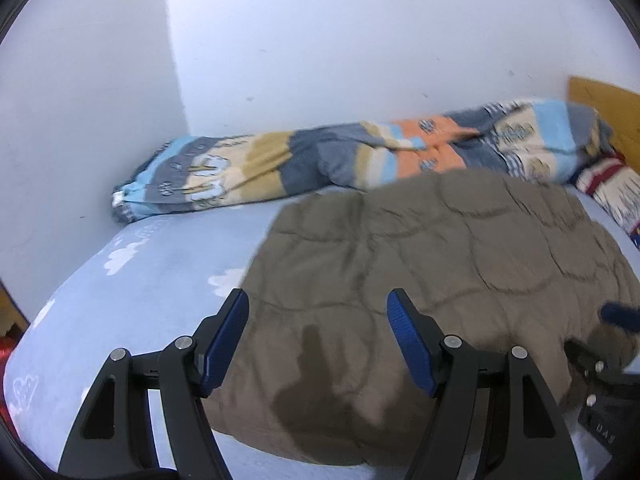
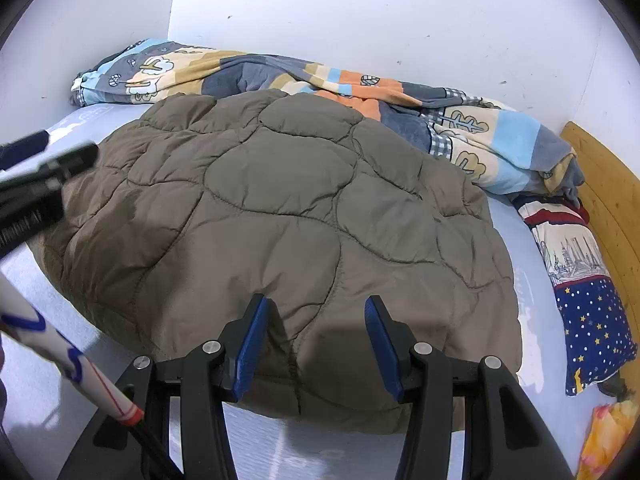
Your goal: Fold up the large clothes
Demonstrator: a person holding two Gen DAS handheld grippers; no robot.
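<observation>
The left gripper (image 1: pixel 318 338) is hanging over the jacket's left side, its fingers apart and holding nothing. The puffy brown jacket (image 2: pixel 280 220) is lying in a folded heap in the middle of the bed (image 1: pixel 132 280). It is looking soft, light and squishy, so grabbing a thick edge seems best. The right gripper (image 2: pixel 316 338) is waiting over the near edge, fingers apart and empty.

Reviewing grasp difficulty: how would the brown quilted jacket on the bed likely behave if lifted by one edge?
The brown quilted jacket would probably sag and unfold, since it lies in a soft, puffy heap. Its padded panels suggest it is light for its bulk. The smooth-looking shell may slip between pads.
</observation>
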